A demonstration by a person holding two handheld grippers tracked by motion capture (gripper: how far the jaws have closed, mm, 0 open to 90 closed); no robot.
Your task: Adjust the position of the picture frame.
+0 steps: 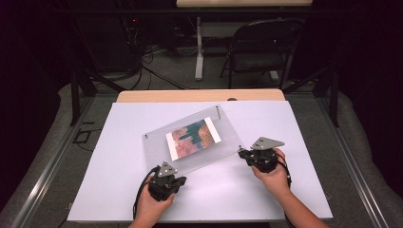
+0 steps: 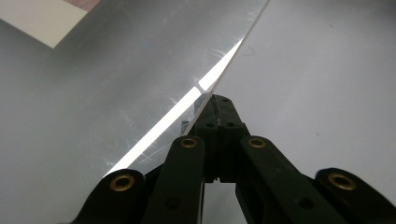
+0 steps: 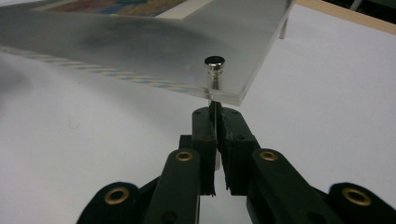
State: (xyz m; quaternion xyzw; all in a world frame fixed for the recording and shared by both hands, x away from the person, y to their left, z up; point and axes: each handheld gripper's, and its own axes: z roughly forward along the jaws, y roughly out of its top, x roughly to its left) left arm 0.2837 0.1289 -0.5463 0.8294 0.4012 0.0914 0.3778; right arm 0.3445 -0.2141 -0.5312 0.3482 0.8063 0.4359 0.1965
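A clear acrylic panel (image 1: 228, 130) holds a colourful picture (image 1: 194, 137) and lies tilted over the white sheet on the table. My left gripper (image 1: 168, 172) is at the panel's near corner, and in the left gripper view the gripper (image 2: 215, 105) is shut on the panel's edge (image 2: 140, 70). My right gripper (image 1: 242, 152) is at the panel's right corner. In the right gripper view the gripper (image 3: 215, 114) is shut on the thin pin under a silver standoff cap (image 3: 214, 65) at the corner of the panel (image 3: 163, 51).
The white sheet (image 1: 275, 123) covers the table, with a wooden strip (image 1: 199, 96) showing at its far edge. Two more standoffs sit at the panel's far corner (image 1: 218, 109) and left corner (image 1: 146, 136). Beyond the table stand a folding chair (image 1: 263, 47) and floor cables (image 1: 157, 71).
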